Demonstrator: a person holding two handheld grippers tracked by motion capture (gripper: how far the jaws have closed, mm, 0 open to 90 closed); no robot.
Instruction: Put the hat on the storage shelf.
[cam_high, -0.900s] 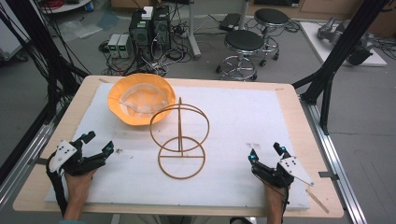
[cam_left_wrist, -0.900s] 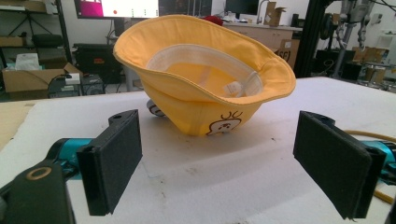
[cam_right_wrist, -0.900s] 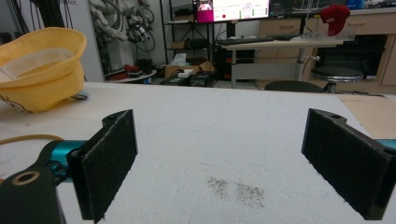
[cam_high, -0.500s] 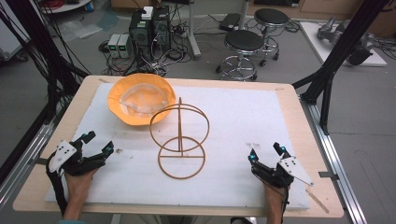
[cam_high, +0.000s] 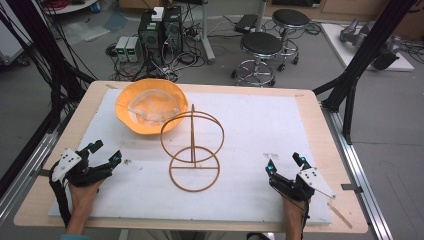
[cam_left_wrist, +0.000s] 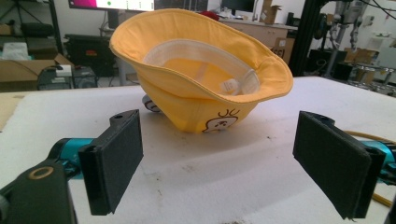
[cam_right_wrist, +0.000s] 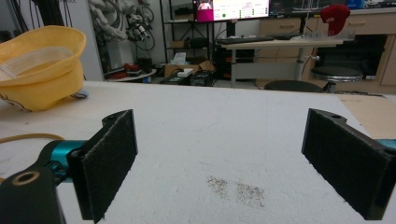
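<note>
A yellow bucket hat (cam_high: 149, 106) lies upside down at the back left of the white mat, its pale lining facing up. A wooden hat stand (cam_high: 193, 150), a ring base with a post and an upright hoop, stands mid-table right in front of the hat. My left gripper (cam_high: 105, 152) rests at the front left, open and empty, its jaws pointing at the hat (cam_left_wrist: 201, 79). At the front right my right gripper (cam_high: 285, 164) is open with nothing between its pads (cam_right_wrist: 107, 163); the hat (cam_right_wrist: 39, 65) shows far off to its left.
A white mat (cam_high: 260, 125) covers the wooden table (cam_high: 315, 107). Dark specks (cam_right_wrist: 236, 189) mark the mat ahead of the right gripper. Stools (cam_high: 260, 50), computer boxes (cam_high: 160, 27) and cables stand on the floor beyond the far edge.
</note>
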